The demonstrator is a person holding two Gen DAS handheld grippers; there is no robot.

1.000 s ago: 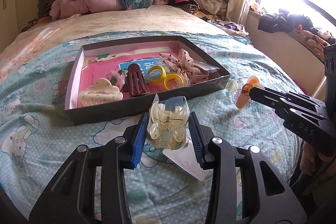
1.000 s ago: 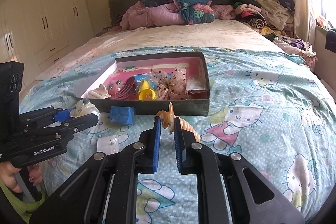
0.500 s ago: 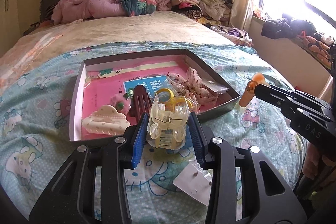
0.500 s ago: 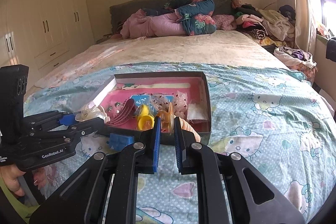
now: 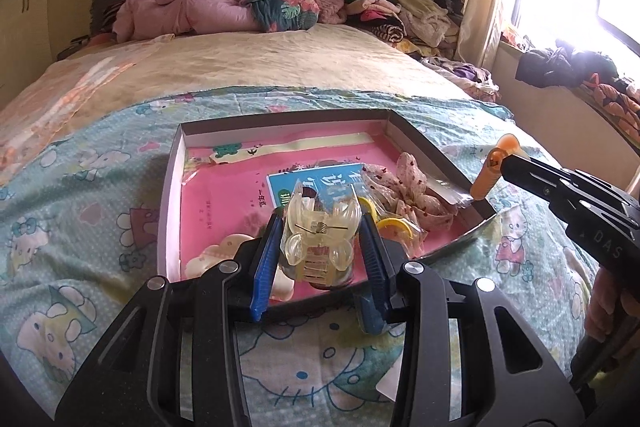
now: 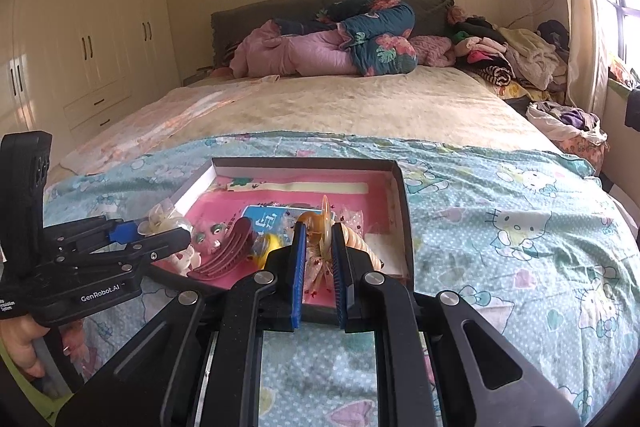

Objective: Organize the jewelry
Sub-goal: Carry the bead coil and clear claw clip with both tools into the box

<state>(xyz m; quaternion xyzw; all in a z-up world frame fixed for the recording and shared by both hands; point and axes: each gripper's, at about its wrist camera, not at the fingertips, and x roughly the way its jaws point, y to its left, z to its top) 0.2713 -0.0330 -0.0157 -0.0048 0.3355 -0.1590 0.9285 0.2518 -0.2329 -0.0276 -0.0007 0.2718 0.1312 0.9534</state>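
Note:
A shallow dark box [image 5: 416, 135] with a pink lining lies on the bed. My left gripper [image 5: 320, 247] is shut on a clear yellowish claw clip [image 5: 320, 235], held just over the box's near edge. My right gripper [image 6: 319, 251] is shut on an orange hair clip [image 6: 322, 223], also over the box's near part; from the left wrist view that orange hair clip [image 5: 490, 175] hangs above the box's right corner. Inside lie a cream claw clip [image 5: 212, 261], a maroon clip [image 6: 228, 251], yellow rings [image 5: 394, 225] and a spotted bow [image 5: 404, 187].
A light blue cartoon-print sheet [image 6: 520, 227] covers the near bed. A white card [image 5: 390, 385] lies on it close to me. Rolled quilts [image 5: 240, 3] and clothes heaps [image 5: 400, 19] sit at the headboard. A wardrobe [image 6: 80, 39] stands left, a window sill with clothes [image 5: 568, 71] right.
Both grippers have moved forward with their clips, from over the sheet in front of the box to over its near edge. The white card and a small blue box have dropped behind.

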